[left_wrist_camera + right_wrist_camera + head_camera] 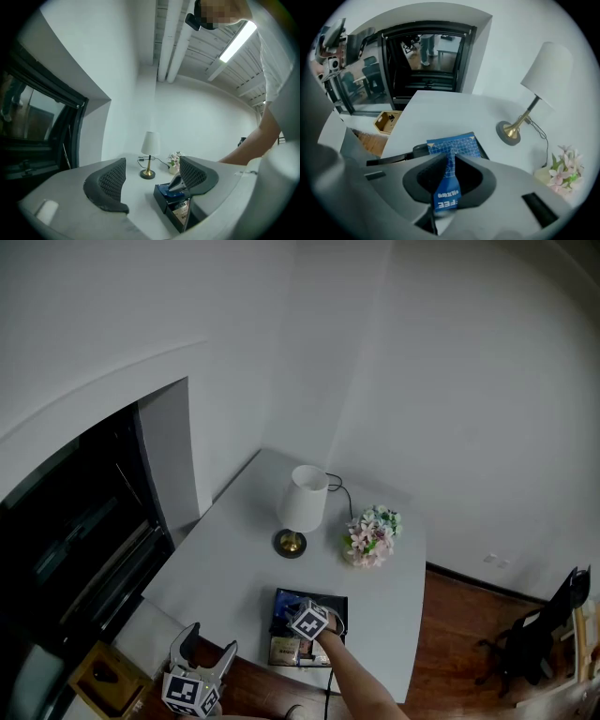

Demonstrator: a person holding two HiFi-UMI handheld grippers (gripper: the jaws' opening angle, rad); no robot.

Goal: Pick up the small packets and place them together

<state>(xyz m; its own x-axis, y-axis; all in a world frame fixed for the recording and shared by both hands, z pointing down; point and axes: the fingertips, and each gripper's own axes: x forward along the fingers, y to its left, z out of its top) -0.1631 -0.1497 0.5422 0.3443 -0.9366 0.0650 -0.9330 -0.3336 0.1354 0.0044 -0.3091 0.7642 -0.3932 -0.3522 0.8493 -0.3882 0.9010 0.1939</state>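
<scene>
- While my right gripper (449, 161) has its fingers clenched on a blue packet (447, 190), the packet's long axis runs along the fingers, aimed at the blue stack (453, 144) in the black box (163, 199) just ahead of the tips.
- Left gripper (152, 180) hangs released and empty by the bench (234, 559) edge, well apart from the box, so right's the nearer one imo.

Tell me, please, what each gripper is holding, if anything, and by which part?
The right gripper pinches a blue packet by one end, its printed end sticking out behind the pads. The left gripper holds nothing.
</scene>
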